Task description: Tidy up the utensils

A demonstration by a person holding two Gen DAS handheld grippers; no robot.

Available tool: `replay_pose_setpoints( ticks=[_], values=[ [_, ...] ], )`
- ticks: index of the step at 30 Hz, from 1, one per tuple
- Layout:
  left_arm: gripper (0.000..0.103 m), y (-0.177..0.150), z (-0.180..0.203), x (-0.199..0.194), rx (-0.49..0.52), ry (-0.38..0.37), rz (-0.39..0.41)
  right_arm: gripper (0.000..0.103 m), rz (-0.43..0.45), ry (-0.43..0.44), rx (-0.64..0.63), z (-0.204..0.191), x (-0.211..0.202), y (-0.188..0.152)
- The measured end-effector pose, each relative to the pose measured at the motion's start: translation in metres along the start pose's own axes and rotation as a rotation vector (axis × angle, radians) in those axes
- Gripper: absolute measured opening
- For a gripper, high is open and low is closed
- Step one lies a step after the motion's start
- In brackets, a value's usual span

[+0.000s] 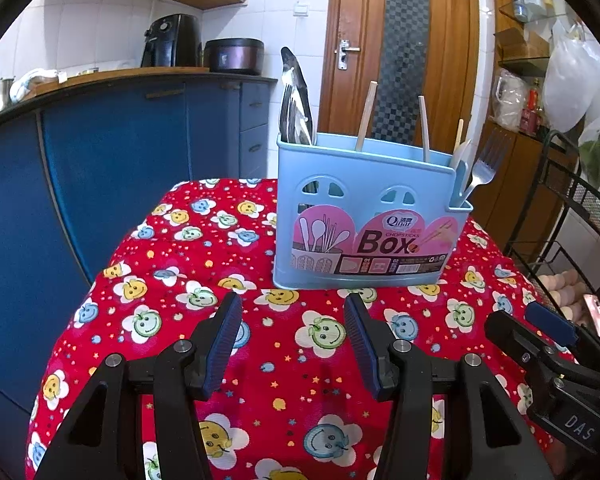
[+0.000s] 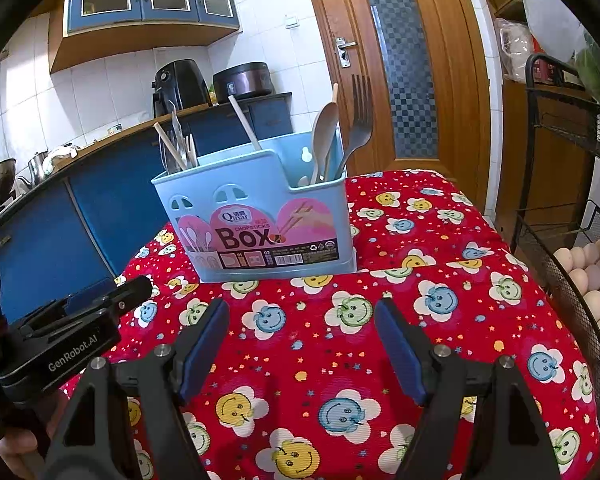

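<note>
A light blue utensil box (image 1: pixel 364 216) (image 2: pixel 256 216) with a pink "Box" label stands on the red smiley-flower tablecloth (image 1: pixel 268 360) (image 2: pixel 440 280). Metal cutlery (image 1: pixel 296 100) fills its left end, wooden chopsticks (image 1: pixel 366 116) (image 2: pixel 244 122) lean in the middle, and a fork (image 1: pixel 486 164) (image 2: pixel 358 120) with a wooden spoon (image 2: pixel 325 132) stands in the right compartment. My left gripper (image 1: pixel 294 308) is open in front of the box with nothing between its fingers. My right gripper (image 2: pixel 302 314) is open too, empty, short of the box.
Blue kitchen cabinets (image 1: pixel 112 168) run along the left with an air fryer (image 1: pixel 172 40) and a cooker (image 1: pixel 234 56) on the counter. A wooden door (image 1: pixel 404 52) stands behind. A black wire rack (image 2: pixel 572 200) with eggs (image 2: pixel 592 280) is at the right table edge.
</note>
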State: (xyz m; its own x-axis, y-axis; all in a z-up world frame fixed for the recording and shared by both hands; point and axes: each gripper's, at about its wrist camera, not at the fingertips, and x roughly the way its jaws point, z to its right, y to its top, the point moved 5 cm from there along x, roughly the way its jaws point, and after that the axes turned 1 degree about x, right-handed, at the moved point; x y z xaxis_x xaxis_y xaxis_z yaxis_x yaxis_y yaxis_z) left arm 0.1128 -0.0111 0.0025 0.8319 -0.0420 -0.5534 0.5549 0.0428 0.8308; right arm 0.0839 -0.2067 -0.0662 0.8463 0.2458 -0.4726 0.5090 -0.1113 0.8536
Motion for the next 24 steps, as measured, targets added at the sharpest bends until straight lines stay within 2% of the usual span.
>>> replay_pose_setpoints(
  ticks=[24],
  values=[
    [0.055, 0.0017, 0.0008, -0.0013, 0.001, -0.002, 0.003, 0.077, 0.010, 0.002, -0.013, -0.0043, -0.0034, 0.0019]
  ],
)
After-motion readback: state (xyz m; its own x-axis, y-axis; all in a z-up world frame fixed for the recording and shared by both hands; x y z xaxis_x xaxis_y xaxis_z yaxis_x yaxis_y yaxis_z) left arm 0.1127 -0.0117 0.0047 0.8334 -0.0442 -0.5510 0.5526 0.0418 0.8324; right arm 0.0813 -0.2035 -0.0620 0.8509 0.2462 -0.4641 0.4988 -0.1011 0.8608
